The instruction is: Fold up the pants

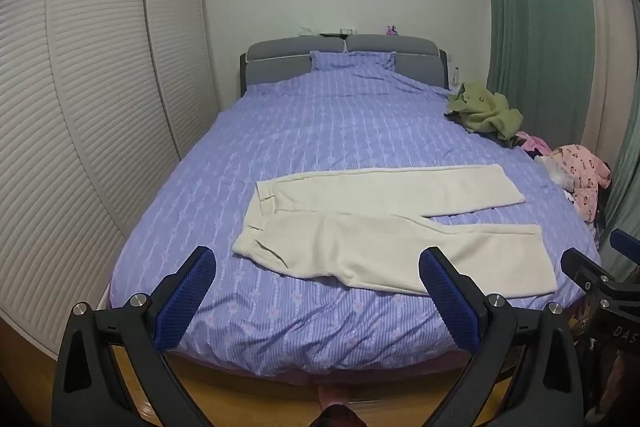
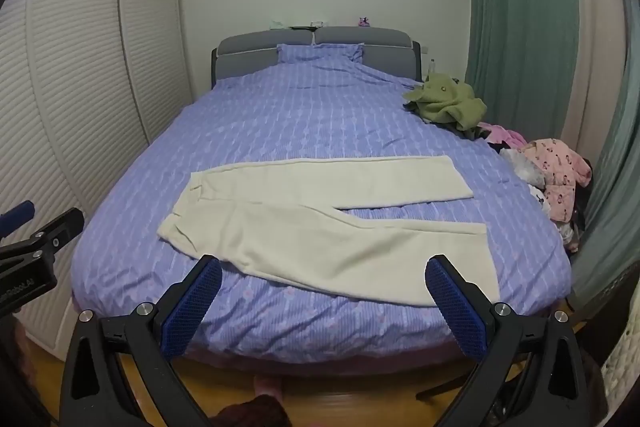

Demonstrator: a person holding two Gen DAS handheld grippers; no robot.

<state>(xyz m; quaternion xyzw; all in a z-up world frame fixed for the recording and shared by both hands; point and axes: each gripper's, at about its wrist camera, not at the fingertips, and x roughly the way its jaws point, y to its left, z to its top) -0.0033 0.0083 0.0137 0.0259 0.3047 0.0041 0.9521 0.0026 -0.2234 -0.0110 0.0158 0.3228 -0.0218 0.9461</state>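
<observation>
Lay flat mid-frame, cream pants (image 1: 372,223), long axis left-to-right, waistband left, just ahead of left gripper (image 1: 316,287) and right gripper (image 2: 324,291), both wide and empty, seemingly equally near.

Both wrist cameras look from the foot of the bed (image 1: 280,327), tilted down toward the headboard (image 1: 344,51), standing back from the mattress edge. The left view sits slightly left of the right one. They share nearly everything: bed, cream pants (image 1: 380,219), louvered wardrobe (image 2: 80,67), green curtain (image 2: 520,7).
</observation>
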